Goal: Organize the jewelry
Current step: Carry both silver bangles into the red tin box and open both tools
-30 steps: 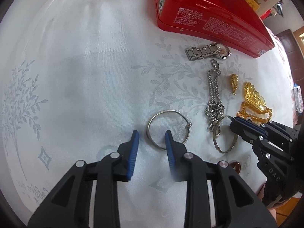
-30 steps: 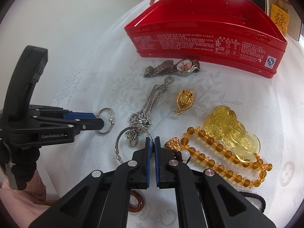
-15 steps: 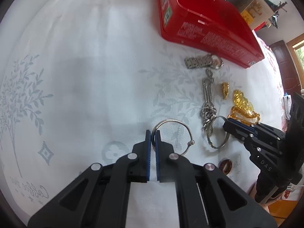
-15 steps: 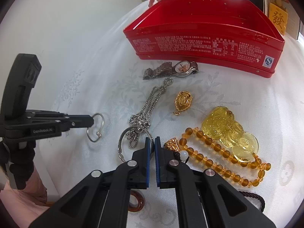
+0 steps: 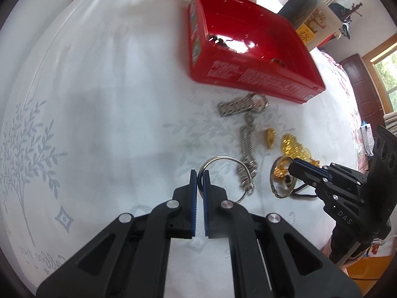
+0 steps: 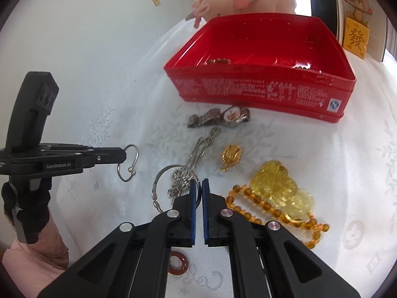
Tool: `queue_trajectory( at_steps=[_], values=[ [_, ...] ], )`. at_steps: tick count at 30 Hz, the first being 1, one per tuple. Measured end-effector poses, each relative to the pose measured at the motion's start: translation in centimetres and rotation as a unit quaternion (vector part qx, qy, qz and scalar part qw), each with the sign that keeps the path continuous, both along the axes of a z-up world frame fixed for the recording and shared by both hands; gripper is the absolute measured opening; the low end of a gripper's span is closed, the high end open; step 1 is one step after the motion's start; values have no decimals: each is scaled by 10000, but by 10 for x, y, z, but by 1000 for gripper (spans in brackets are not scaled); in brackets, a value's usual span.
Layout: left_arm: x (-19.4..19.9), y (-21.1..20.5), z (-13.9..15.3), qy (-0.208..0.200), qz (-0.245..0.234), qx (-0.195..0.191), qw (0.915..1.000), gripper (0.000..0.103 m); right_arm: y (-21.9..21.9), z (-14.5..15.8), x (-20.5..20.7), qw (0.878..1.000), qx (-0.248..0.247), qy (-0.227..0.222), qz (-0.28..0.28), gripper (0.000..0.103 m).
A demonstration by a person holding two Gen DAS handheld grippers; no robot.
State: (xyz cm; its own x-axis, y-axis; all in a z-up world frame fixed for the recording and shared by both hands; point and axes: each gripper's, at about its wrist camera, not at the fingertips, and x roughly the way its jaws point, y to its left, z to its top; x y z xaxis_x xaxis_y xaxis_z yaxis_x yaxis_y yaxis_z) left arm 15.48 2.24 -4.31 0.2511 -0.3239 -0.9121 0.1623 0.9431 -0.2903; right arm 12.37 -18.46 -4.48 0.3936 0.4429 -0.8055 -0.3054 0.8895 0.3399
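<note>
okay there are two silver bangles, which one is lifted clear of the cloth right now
The ball-ended silver bangle clamped in the left gripper hangs clear of the tablecloth. The other bangle, in the right gripper, stays low beside the silver chain.

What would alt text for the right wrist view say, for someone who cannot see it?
The right gripper pinches a silver bangle on a white tablecloth, while the left gripper holds a silver ring. A watch, chain, gold pendant and amber beads lie before an open red tin.

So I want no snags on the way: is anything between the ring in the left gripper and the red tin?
Nothing visible blocks it. The left gripper holds the silver ring lifted; the watch lies low before the open red tin.
</note>
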Motion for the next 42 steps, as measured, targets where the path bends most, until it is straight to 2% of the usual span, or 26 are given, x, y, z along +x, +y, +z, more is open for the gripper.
queue_trajectory(
  at_steps=[8,14,19,23,26,30,34,38,39,41,42],
  values=[
    [24,-12,40,-369,-194,-162,9990,2,-27,44,22,9990,-62,-352,-275,4],
    [67,-33,63,-602,-184,-323,9975,2,-51,68,70,9961,-75,-509,-711,4],
    [110,-52,61,-609,-142,-403,9972,2,-59,52,116,9944,-64,-319,-1004,4],
    [145,-66,35,-344,-171,-512,9980,1,-64,33,146,9922,-329,-159,-1189,4],
    [161,-67,17,-185,-105,-543,9983,0,-62,12,162,9927,-439,67,-1122,4],
    [164,-69,13,-184,-160,-622,9978,0,-59,3,168,9928,-567,99,-1049,5],
    [161,-68,19,-268,-260,-665,9971,1,-58,7,165,9923,-615,-25,-1075,19],
    [153,-68,30,-404,-307,-682,9964,2,-60,16,160,9927,-510,-125,-1085,19],
    [150,-67,32,-432,-309,-682,9963,6,-61,18,159,9928,-490,-146,-1086,19],
    [142,-65,40,-582,-287,-583,9962,19,-64,26,151,9930,-409,-210,-1088,19],
    [138,-64,43,-647,-273,-534,9961,35,-65,29,147,9931,-384,-240,-1080,19]
  ],
)
